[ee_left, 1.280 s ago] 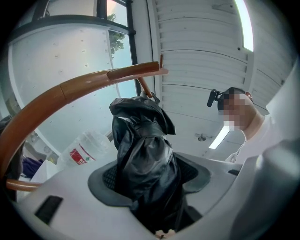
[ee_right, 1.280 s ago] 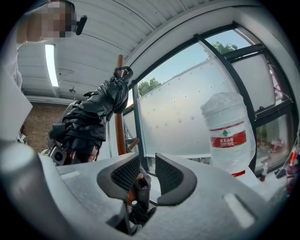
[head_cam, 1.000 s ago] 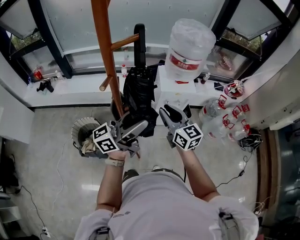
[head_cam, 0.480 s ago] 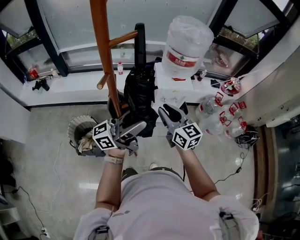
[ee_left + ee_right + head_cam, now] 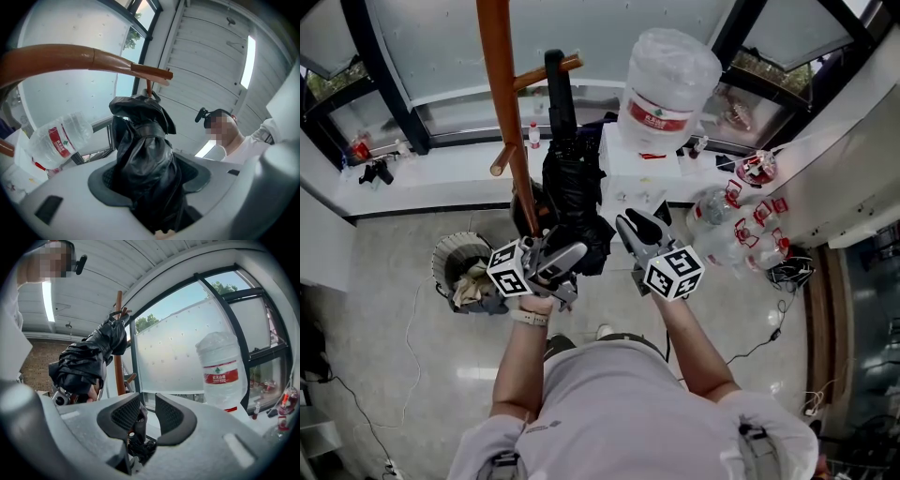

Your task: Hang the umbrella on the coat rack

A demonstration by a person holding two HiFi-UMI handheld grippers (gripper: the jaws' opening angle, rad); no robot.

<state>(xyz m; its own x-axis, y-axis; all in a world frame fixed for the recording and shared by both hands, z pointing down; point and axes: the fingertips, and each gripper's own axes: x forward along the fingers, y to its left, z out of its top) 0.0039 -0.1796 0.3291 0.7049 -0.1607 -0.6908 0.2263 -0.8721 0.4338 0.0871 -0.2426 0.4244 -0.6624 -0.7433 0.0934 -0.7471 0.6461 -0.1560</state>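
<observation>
Frosted window (image 5: 441, 47) behind: black folded umbrella (image 5: 572, 187) just right of the coat rack (image 5: 508, 122), handle up by its upper peg (image 5: 539, 75), lower folds clamped by the left gripper (image 5: 567, 256); right gripper (image 5: 635, 227) farther right, fingers narrowly apart, empty; hanging step, and next likely needs the handle hooked over that peg.

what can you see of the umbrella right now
The umbrella is black, folded, its glossy crumpled fabric bundled and strapped. It points upward beside the wooden coat rack, its straight dark handle reaching up by a peg. The left gripper is clamped on its lower fabric. Whether it hangs on the peg is unclear.
</observation>
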